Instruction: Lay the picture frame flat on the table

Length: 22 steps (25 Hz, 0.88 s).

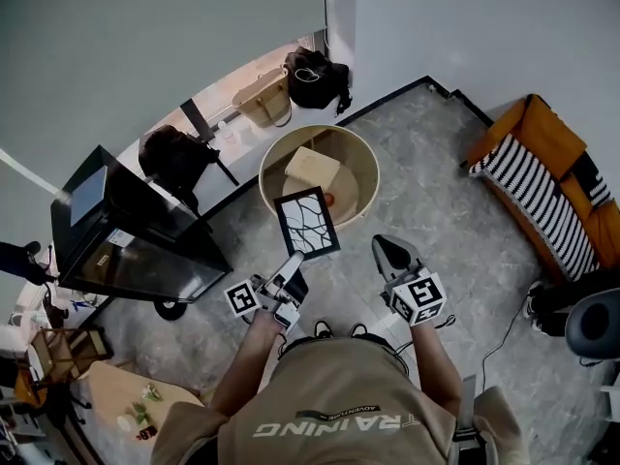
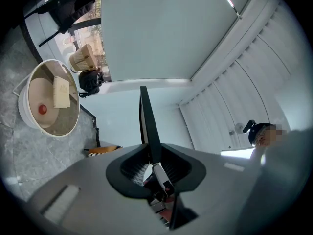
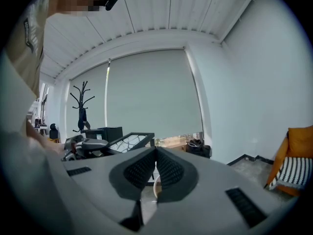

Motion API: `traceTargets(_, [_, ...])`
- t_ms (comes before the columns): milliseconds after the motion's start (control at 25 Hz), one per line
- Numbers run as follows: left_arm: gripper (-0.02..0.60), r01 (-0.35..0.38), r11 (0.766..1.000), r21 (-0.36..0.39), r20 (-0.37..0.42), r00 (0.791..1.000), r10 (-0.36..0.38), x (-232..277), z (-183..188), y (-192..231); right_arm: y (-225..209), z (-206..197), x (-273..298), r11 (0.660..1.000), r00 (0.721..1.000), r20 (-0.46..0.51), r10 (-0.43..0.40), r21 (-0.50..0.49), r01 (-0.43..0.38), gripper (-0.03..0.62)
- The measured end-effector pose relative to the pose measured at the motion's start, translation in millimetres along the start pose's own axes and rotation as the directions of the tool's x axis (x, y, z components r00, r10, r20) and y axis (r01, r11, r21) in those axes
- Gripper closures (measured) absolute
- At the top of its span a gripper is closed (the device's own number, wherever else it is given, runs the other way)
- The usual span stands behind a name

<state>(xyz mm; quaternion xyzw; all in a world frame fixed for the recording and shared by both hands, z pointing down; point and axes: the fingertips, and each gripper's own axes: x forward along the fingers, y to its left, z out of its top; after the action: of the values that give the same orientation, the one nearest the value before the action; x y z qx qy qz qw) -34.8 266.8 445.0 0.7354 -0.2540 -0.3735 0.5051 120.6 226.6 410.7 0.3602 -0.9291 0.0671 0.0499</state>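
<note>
The picture frame (image 1: 307,223), black-edged with a white cracked pattern, hangs in the air near the front rim of the round wooden table (image 1: 267,166). My left gripper (image 1: 292,275) is shut on its lower edge. In the left gripper view the frame (image 2: 148,121) stands edge-on between the jaws of that gripper (image 2: 150,153), with the table (image 2: 23,106) off to the left. My right gripper (image 1: 389,252) hovers to the right of the frame, jaws together and empty. In the right gripper view the frame (image 3: 130,141) shows to the left of the right gripper (image 3: 155,153).
A pale wooden block (image 1: 312,168) and a small red ball (image 1: 329,200) lie on the table. A black cabinet (image 1: 131,231) stands at left, an orange sofa with a striped cushion (image 1: 542,187) at right. Bags (image 1: 315,77) sit by the far wall.
</note>
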Motion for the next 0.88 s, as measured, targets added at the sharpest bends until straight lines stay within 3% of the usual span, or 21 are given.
traceTargets(400, [0.503,-0.018,1.0,-0.005,-0.044,0.999,0.018,-5.0,13.7,15.5,-5.8,-5.9,6.3,0.998,0.998,-0.006,-0.06,0.005,0.06,0.586])
traceTargets(680, [0.503,-0.02,1.0,-0.017,0.0,1.0,0.02,28.6,37.6,26.5,-39.0,-3.3,39.7,1.0,0.999,-0.033,-0.023,0.017,0.024,0.587])
traceTargets(880, [0.503,-0.009,1.0,0.022,0.021,1.0,0.008,50.8,42.4,28.9,-58.3,-1.4,49.2,1.0,1.0,-0.017,0.009,-0.012,-0.01,0.587])
